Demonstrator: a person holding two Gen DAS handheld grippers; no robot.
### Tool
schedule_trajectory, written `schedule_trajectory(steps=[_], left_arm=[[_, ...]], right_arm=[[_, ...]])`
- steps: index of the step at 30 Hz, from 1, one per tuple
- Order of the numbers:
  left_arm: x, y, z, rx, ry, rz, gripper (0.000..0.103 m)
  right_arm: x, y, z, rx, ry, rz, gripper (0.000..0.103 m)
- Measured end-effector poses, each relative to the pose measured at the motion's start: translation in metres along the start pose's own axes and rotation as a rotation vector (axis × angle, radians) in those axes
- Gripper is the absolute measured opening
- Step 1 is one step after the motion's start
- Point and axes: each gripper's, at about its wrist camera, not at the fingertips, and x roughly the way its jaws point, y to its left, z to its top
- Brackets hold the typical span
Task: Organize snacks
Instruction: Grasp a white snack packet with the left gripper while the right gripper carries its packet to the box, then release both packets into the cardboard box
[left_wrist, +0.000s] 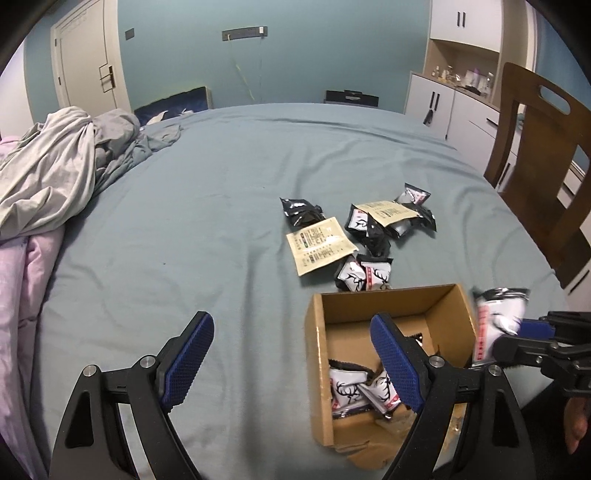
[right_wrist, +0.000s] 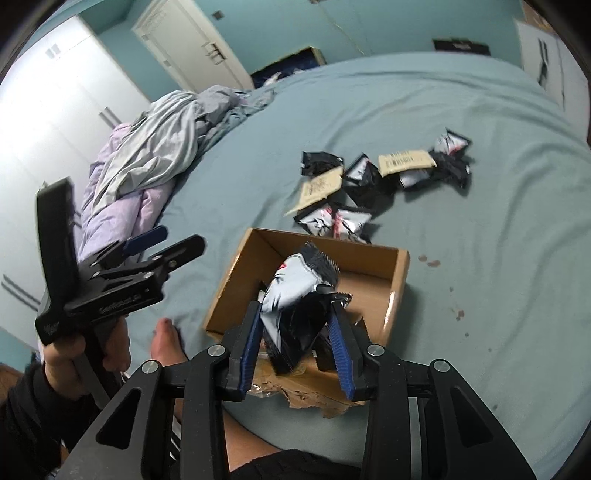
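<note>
An open cardboard box (left_wrist: 388, 302) (right_wrist: 369, 254) sits on the blue bed sheet near me, with several deer-print snack packets (left_wrist: 354, 387) lying inside. My right gripper (right_wrist: 293, 308) (left_wrist: 517, 332) is shut on a white-and-black snack packet (right_wrist: 295, 284) (left_wrist: 498, 317), which looks blurred and hangs over the box's near right side. My left gripper (left_wrist: 291, 321) (right_wrist: 173, 240) stands wide open and empty, one finger over the box and the other over bare sheet to its left. A loose pile of black, white and beige packets (left_wrist: 369, 229) (right_wrist: 369, 177) lies just beyond the box.
Crumpled grey and pink bedding (left_wrist: 55, 166) fills the bed's left side. A wooden chair (left_wrist: 535, 166) stands at the right edge, with white cabinets behind it. A person's foot (right_wrist: 166, 339) rests on the sheet left of the box. The box's near flap is torn.
</note>
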Motion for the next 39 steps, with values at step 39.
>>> schedule_trajectory(steps=[39], left_arm=[[0.014,-0.002,0.000,-0.002,0.076,-0.003,0.088]], right_arm=[[-0.015,-0.056,0.027,0.298,-0.094,-0.337,0.082]])
